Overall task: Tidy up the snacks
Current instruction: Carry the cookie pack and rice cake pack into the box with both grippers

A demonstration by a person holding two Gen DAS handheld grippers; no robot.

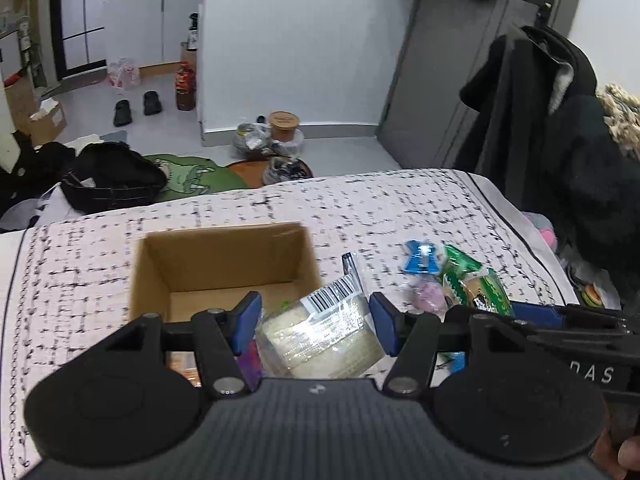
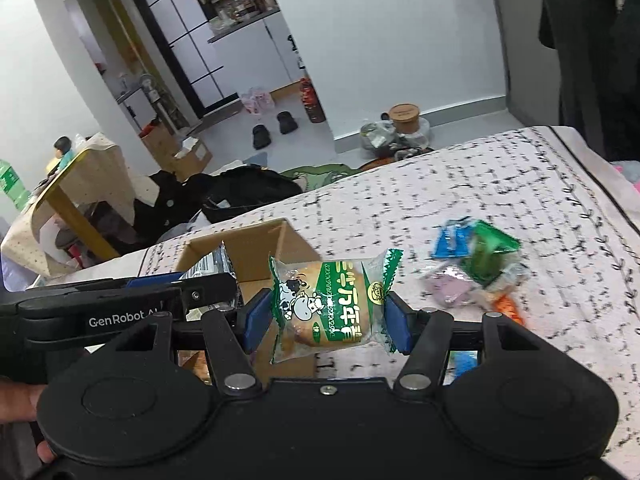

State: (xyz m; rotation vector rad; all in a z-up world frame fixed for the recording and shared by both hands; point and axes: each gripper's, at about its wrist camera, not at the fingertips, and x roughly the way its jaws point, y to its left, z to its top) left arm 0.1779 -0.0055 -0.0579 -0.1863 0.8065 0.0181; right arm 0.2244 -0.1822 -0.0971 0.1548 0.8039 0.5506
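Note:
An open cardboard box (image 1: 224,256) stands on the patterned bedspread; it also shows in the right wrist view (image 2: 256,248). My left gripper (image 1: 314,322) is shut on a clear-wrapped pale snack pack (image 1: 320,336) with a barcode, held over the box's right front corner. My right gripper (image 2: 326,316) is shut on a green-wrapped bun with a cow print (image 2: 332,308), held just right of the box. That bun shows in the left wrist view (image 1: 480,292). A pile of loose snacks (image 2: 476,264) in blue, green, pink and orange wrappers lies to the right.
The bedspread (image 1: 400,208) ends at the far edge above a cluttered floor with a black bag (image 1: 112,176), a green cushion (image 1: 188,176) and jars (image 1: 280,128). Dark coats (image 1: 540,112) hang at the right. A table (image 2: 72,184) stands at the left.

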